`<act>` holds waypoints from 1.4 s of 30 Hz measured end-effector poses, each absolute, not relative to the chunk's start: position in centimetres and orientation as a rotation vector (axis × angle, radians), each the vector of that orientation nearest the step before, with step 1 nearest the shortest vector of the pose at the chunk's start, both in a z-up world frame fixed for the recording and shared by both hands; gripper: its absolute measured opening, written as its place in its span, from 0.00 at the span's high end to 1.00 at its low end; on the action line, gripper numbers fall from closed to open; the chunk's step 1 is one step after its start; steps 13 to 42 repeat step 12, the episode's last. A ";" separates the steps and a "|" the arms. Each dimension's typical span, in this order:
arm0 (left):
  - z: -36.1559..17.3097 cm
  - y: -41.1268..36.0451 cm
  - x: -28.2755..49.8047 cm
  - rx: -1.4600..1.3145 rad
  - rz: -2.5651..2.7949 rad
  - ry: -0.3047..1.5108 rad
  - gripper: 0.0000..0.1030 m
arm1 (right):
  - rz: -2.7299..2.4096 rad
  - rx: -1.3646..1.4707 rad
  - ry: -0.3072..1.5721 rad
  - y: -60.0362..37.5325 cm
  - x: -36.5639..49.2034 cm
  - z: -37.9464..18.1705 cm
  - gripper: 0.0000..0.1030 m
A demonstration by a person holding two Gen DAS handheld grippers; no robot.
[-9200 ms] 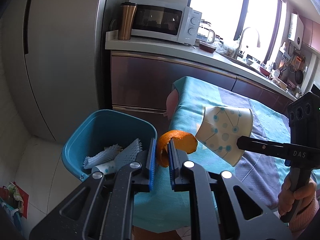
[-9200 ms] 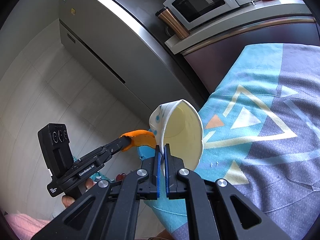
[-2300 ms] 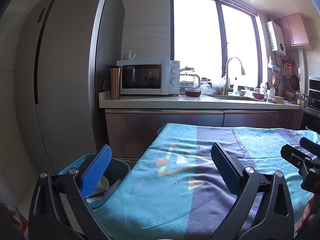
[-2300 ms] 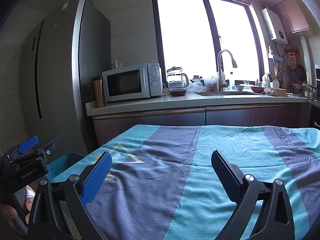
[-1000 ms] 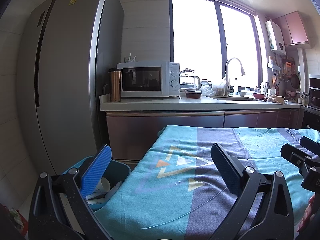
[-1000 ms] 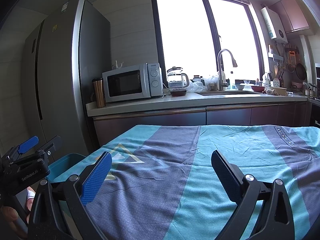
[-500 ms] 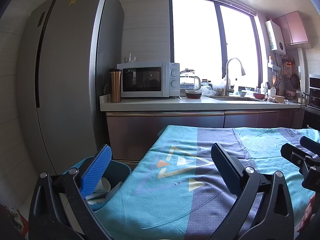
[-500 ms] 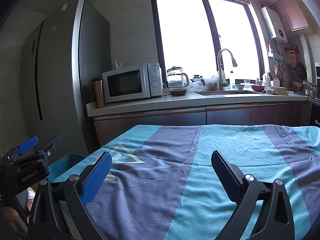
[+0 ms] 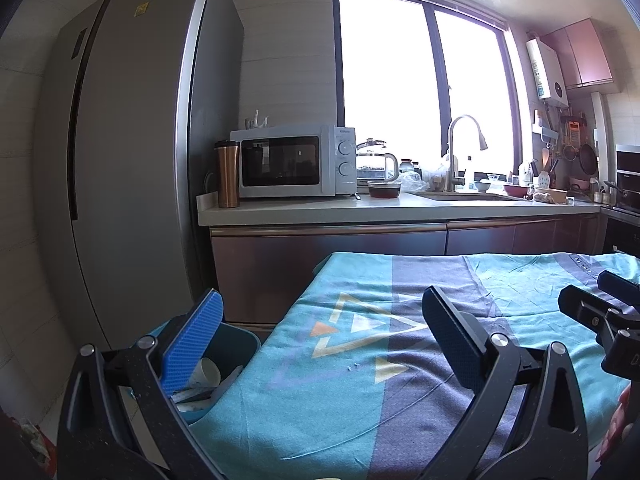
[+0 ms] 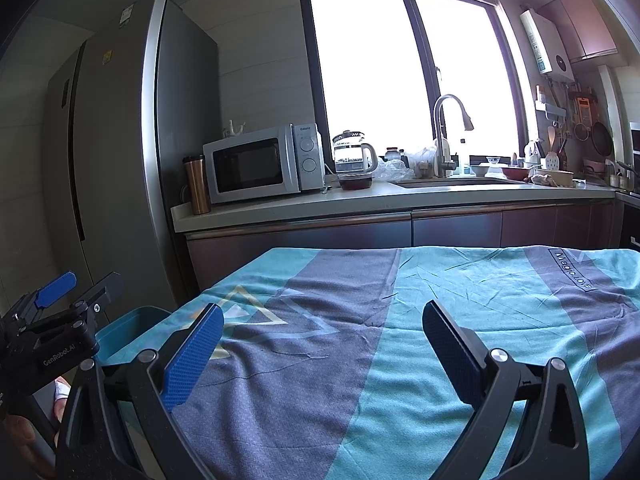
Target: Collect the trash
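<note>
A teal trash bin [image 9: 240,344] stands on the floor at the table's left end, with a white paper cup [image 9: 209,372] and other scraps inside. Its rim also shows in the right wrist view [image 10: 132,322]. My left gripper [image 9: 324,332] is open and empty, held level over the table's left end beside the bin. My right gripper [image 10: 324,340] is open and empty over the middle of the table. Each gripper shows at the edge of the other's view. I see no trash on the tablecloth.
The table wears a teal and grey-purple cloth [image 10: 400,320] with triangle prints. Behind it runs a counter [image 9: 400,208] with a microwave [image 9: 292,160], a copper tumbler [image 9: 227,174], a kettle and a sink. A tall steel fridge [image 9: 132,184] stands left of the bin.
9.2 s ago the left gripper held orange peel and the right held a paper cup near the bin. Both are now open, empty and level. Nothing moves over the last second.
</note>
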State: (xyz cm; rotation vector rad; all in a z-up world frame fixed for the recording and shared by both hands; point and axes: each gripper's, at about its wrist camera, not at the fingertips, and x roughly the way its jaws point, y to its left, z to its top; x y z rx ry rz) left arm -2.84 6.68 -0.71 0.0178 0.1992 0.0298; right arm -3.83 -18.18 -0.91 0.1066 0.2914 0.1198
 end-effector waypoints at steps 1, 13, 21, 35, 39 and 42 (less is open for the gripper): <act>-0.7 6.5 -3.0 0.023 0.026 0.195 0.05 | 0.121 0.108 0.292 -18.2 -3.8 -0.9 0.06; -1.8 5.5 2.7 -0.001 -0.117 0.437 0.05 | 0.047 0.141 0.387 -22.1 -1.8 -1.7 0.06; -1.8 5.5 2.7 -0.001 -0.117 0.437 0.05 | 0.047 0.141 0.387 -22.1 -1.8 -1.7 0.06; -1.8 5.5 2.7 -0.001 -0.117 0.437 0.05 | 0.047 0.141 0.387 -22.1 -1.8 -1.7 0.06; -1.8 5.5 2.7 -0.001 -0.117 0.437 0.05 | 0.047 0.141 0.387 -22.1 -1.8 -1.7 0.06; -1.8 5.5 2.7 -0.001 -0.117 0.437 0.05 | 0.047 0.141 0.387 -22.1 -1.8 -1.7 0.06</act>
